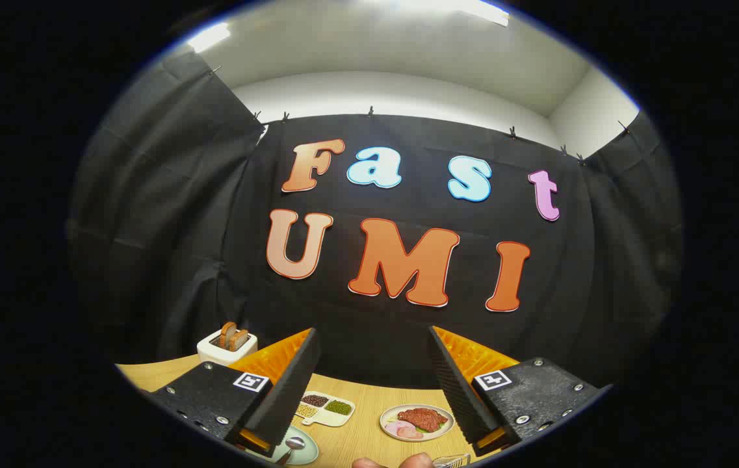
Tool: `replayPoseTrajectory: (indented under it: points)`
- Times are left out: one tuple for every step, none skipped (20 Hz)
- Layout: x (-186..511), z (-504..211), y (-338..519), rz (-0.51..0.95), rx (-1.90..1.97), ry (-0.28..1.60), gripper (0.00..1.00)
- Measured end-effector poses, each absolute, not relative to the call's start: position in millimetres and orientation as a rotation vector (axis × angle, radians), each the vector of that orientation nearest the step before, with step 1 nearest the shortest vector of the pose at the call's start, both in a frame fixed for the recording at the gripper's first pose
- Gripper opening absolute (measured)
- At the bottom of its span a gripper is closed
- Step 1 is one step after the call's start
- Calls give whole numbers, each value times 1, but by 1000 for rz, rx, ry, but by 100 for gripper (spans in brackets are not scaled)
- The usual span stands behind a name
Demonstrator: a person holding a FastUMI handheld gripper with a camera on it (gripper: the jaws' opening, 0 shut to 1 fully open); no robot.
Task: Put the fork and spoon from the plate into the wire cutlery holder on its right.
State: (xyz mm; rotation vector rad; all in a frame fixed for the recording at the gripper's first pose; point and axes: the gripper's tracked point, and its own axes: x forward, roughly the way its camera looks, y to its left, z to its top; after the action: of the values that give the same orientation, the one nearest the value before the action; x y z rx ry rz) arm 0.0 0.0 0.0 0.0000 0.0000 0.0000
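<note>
My gripper (372, 344) is held high above the wooden table (356, 439), open wide, with nothing between its fingers. Far below, by the left finger, lies a pale plate (307, 452) with the bowl of a spoon (294, 444) on it. The fork is hidden. A small part of the wire cutlery holder (453, 460) shows below the right finger, next to a person's fingertips (392, 463).
A white toaster (226, 348) with bread slices stands at the table's back left. Between the fingers and lower down sit a white divided dish of beans (325, 408) and a plate of meat (416, 421). The black booth wall rises behind the table.
</note>
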Motion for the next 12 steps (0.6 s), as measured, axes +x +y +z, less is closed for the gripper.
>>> replayPoseTrajectory:
  points:
    - [1,0,-1,-1,1,2,99]
    - [1,1,-3,-4,2,1,99]
    - [2,1,-3,-5,4,0,99]
    - [2,1,-3,-5,6,-2,99]
    - [2,2,-4,-7,6,-2,99]
    - [2,1,-5,-7,6,-2,99]
    - [2,1,-5,-8,7,-2,99]
    - [2,1,-6,-7,7,-2,99]
    - [2,1,-5,-6,7,0,99]
    - [3,0,-5,-6,5,0,99]
    - [4,0,-6,-6,5,2,99]
    - [4,-1,-7,-8,6,2,99]
